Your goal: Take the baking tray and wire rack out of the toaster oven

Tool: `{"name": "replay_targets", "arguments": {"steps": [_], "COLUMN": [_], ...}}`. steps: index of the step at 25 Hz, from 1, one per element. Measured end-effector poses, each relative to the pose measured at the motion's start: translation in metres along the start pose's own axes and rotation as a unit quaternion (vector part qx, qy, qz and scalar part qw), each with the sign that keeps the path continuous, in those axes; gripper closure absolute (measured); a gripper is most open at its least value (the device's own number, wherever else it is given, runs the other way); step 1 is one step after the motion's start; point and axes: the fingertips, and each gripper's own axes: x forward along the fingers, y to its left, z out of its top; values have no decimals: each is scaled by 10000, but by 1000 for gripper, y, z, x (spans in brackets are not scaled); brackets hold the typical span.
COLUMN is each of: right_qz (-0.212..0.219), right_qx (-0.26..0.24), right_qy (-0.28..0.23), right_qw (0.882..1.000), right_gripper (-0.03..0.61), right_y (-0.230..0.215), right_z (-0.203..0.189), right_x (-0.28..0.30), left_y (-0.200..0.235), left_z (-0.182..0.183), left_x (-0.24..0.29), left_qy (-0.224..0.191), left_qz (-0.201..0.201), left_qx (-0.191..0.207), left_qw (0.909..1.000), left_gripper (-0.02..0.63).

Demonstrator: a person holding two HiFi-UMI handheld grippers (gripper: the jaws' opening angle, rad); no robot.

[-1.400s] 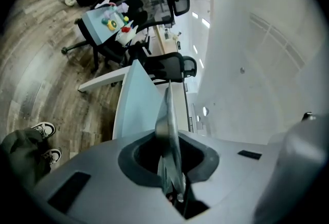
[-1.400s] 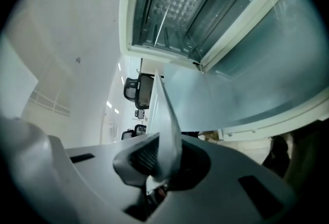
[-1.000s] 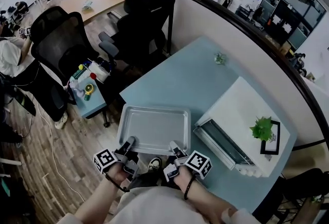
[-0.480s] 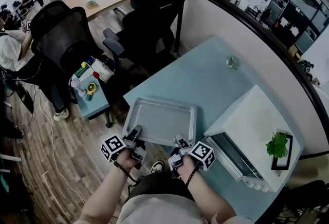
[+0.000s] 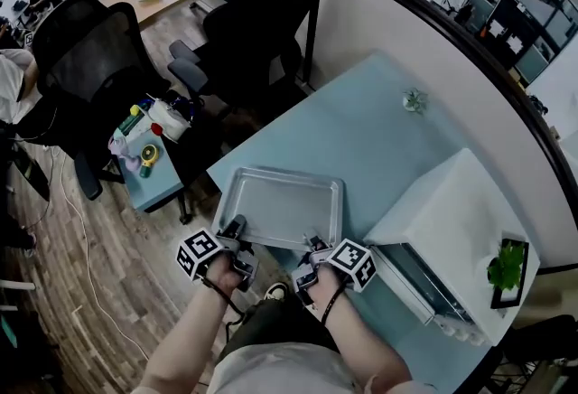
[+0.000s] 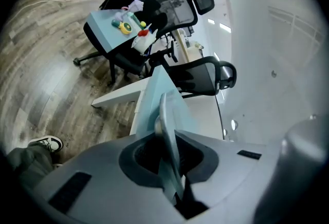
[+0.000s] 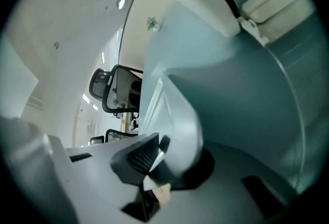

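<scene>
We hold the baking tray (image 5: 282,207) by its near rim with both grippers. The left gripper (image 5: 237,228) is at the near left corner and the right gripper (image 5: 313,248) at the near right. The right one's jaws have just been easing apart a little, with the rim between them. The tray lies level over the near corner of the pale blue table (image 5: 361,135); whether it touches the tabletop we cannot quite tell from here. Just right of it stands the white toaster oven (image 5: 456,220), its glass door (image 5: 423,282) folded open and a small potted plant (image 5: 506,267) on top. Black office chairs (image 5: 257,22) stand beyond the table's left edge.
</scene>
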Motion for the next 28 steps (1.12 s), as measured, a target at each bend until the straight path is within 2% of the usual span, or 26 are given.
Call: {"name": "replay_targets", "arguments": {"steps": [3, 6, 7, 8, 9, 11, 12, 13, 17, 20, 25, 26, 28], "right_qz": [-149, -327, -382, -445, -510, -587, -590, -584, -569, -597, -662, -685, -725], "right_qx": [-376, -812, -1032, -1276, -1515, -1897, -1993, -2025, -2106, -2502, -3216, -3335, -3492], "right_qy": [-28, -8, -2, -18, -59, -140, -145, -129, -181, -186, -40, -51, -99], "right_qw": [9992, 9962, 9939, 9908, 9871, 9800, 9780, 9775, 9757, 9662, 9446, 9402, 9342], "right_gripper": [486, 442, 412, 344, 303, 273, 272, 272, 285, 284, 205, 164, 132], "right_y": [1, 3, 5, 8, 10, 15, 16, 16, 12, 16, 21, 23, 25], "right_z": [7, 13, 17, 21, 27, 38, 42, 44, 47, 43, 32, 33, 34], "right_x": [10, 17, 17, 18, 18, 19, 20, 23, 27, 29, 33, 32, 28], "left_y": [0, 0, 1, 3, 5, 11, 14, 16, 18, 16, 13, 12, 13], "left_z": [9, 18, 21, 26, 30, 35, 36, 36, 35, 35, 37, 37, 38], "left_x": [13, 23, 25, 27, 29, 33, 37, 39, 49, 59, 67, 67, 63], "left_qy": [-83, -115, -140, -171, -196, -168, -121, -85, -28, 70, 129, 119, 90], "left_qz": [229, 553, 680, 818, 953, 1137, 1173, 1175, 1097, 1036, 945, 921, 915], "left_qx": [252, 594, 708, 824, 937, 1103, 1130, 1120, 1078, 1109, 1340, 1378, 1496], "left_qw": [9994, 9966, 9951, 9931, 9908, 9872, 9866, 9867, 9881, 9884, 9864, 9861, 9845], "left_gripper": [573, 542, 535, 528, 511, 473, 391, 356, 346, 269, 213, 202, 182]}}
